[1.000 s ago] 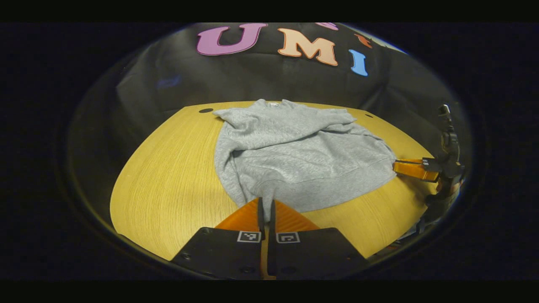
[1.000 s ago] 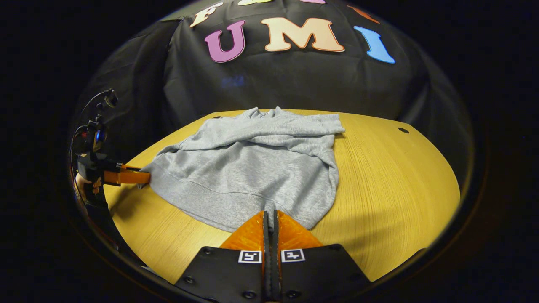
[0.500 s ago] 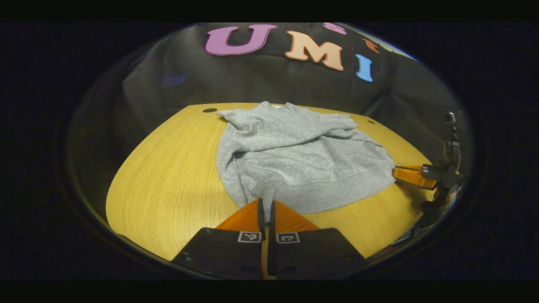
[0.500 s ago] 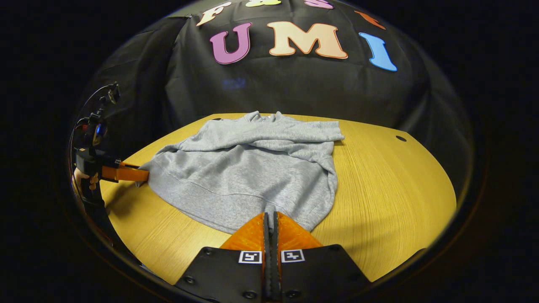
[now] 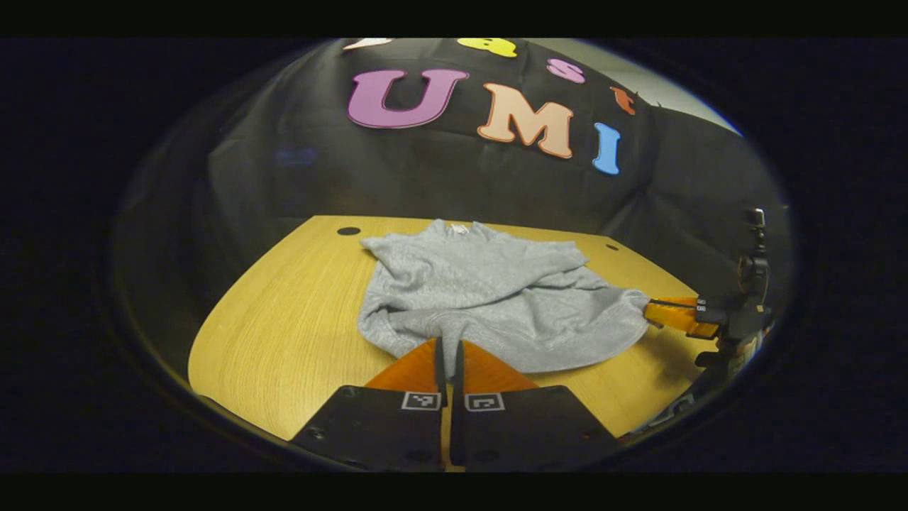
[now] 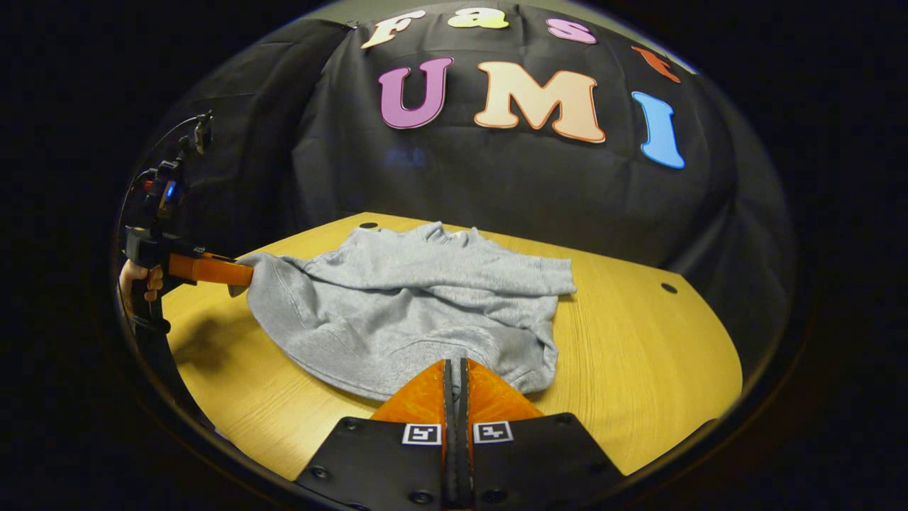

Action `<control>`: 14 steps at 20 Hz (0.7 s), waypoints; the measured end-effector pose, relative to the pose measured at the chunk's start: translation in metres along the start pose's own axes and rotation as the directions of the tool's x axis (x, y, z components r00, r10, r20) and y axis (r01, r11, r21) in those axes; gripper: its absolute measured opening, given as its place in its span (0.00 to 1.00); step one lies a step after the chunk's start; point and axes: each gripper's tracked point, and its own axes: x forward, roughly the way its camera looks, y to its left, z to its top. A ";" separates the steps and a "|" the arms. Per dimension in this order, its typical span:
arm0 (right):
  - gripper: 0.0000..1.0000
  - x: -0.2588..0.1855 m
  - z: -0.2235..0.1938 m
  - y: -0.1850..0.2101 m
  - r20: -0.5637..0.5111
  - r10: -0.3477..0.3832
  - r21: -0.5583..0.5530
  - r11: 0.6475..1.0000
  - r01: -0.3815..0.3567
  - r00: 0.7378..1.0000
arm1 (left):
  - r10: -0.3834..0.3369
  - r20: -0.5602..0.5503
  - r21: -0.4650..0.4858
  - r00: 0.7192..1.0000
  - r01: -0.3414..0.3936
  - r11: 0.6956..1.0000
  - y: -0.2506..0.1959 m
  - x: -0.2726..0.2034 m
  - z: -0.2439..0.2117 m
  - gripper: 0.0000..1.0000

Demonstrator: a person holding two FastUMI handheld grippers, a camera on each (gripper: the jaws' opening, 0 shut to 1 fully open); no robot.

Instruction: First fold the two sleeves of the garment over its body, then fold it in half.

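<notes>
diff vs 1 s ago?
Both grippers, left and right, have lifted the gray sweatshirt's hem off the wooden table and begun carrying it toward the collar. No grip change: each stays shut on a hem corner. Sleeves stay folded over the body.

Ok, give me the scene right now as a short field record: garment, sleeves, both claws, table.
garment: grey sweatshirt on the wooden table, hem side nearest the cameras
sleeves: both lie folded across the body
left claw: fingers together on the hem at one corner, raised off the table in the right gripper view
right claw: fingers together on the hem at the other corner
fold in half: not yet done; hem edge lifted, collar end flat on the table
</notes>
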 end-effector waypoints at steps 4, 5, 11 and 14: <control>0.02 0.019 0.034 -0.008 0.063 -0.025 -0.076 0.997 0.030 0.998 | 0.004 0.060 0.016 0.998 -0.005 1.000 0.000 0.018 0.035 0.00; 0.02 0.025 0.040 -0.012 0.071 -0.034 -0.091 0.995 0.040 0.997 | 0.004 0.074 0.007 0.997 -0.004 1.000 0.001 0.023 0.043 0.00; 0.02 0.068 0.082 -0.038 0.102 -0.066 -0.093 0.993 0.076 0.993 | 0.027 0.137 -0.052 0.990 -0.020 0.998 0.014 0.060 0.089 0.00; 0.02 0.090 0.099 -0.052 0.108 -0.091 -0.094 0.990 0.102 0.990 | 0.045 0.150 -0.077 0.988 -0.034 0.996 0.021 0.080 0.109 0.00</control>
